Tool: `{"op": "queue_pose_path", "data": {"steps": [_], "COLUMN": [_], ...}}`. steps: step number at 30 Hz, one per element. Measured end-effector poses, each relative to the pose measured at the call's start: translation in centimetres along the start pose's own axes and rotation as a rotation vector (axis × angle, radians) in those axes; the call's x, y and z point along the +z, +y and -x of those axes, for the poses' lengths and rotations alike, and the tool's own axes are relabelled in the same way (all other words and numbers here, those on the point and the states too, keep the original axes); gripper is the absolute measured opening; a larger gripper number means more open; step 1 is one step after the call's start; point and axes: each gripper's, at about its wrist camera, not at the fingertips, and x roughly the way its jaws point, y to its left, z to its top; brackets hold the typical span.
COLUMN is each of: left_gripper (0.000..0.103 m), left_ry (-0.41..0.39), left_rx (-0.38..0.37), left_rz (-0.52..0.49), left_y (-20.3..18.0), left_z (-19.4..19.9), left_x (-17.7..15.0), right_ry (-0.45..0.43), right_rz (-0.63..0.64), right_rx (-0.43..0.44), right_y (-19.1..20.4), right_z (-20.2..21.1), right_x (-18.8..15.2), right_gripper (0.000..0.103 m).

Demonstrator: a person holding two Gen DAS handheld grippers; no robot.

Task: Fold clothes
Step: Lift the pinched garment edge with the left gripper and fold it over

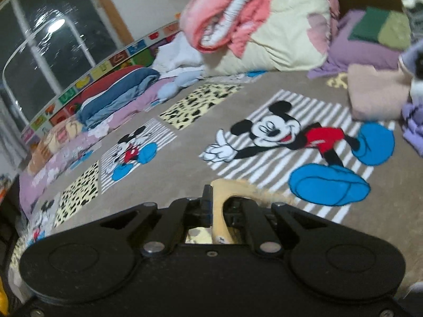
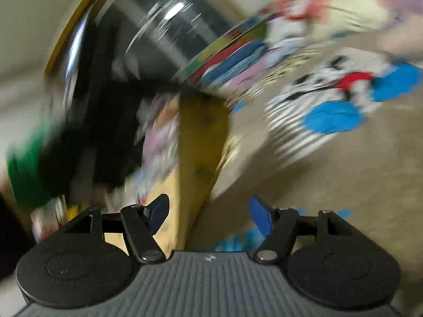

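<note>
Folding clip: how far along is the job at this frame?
Done: a folded beige cloth and green and olive folded pieces lie on the cartoon blanket. In hand: the left tool is shut on a yellow garment; the right tool is open. Left: the white heap.

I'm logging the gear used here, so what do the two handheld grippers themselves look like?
Both have black bodies with two round black discs at the base and black linkage bars joined by silver pins. The left gripper has dark, narrow fingers. The right gripper has blue finger pads and a grey ribbed housing with a small white mark. No cables, hands or sleeves show.
</note>
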Motion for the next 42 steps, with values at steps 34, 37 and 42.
{"op": "queue_pose_path", "data": {"steps": [34, 37, 42], "left_gripper": [0.001, 0.001, 0.001], "left_ry": [-0.104, -0.106, -0.114], "left_rx": [-0.083, -0.110, -0.166], "left_rz": [0.662, 0.737, 0.908], "left_y": [19.0, 19.5, 21.0], "left_z": [3.8, 3.6, 3.4], "left_x": [-16.5, -18.4, -21.5], "right_ry": [0.147, 0.147, 0.149], "right_rz": [0.820, 0.869, 0.933], "right_rx": [-0.250, -0.254, -0.269], "right_y": [13.0, 13.5, 13.9], "right_z": [-5.2, -5.1, -4.7], "right_x": [-8.6, -9.2, -10.0], "right_gripper": [0.013, 0.006, 0.005]}}
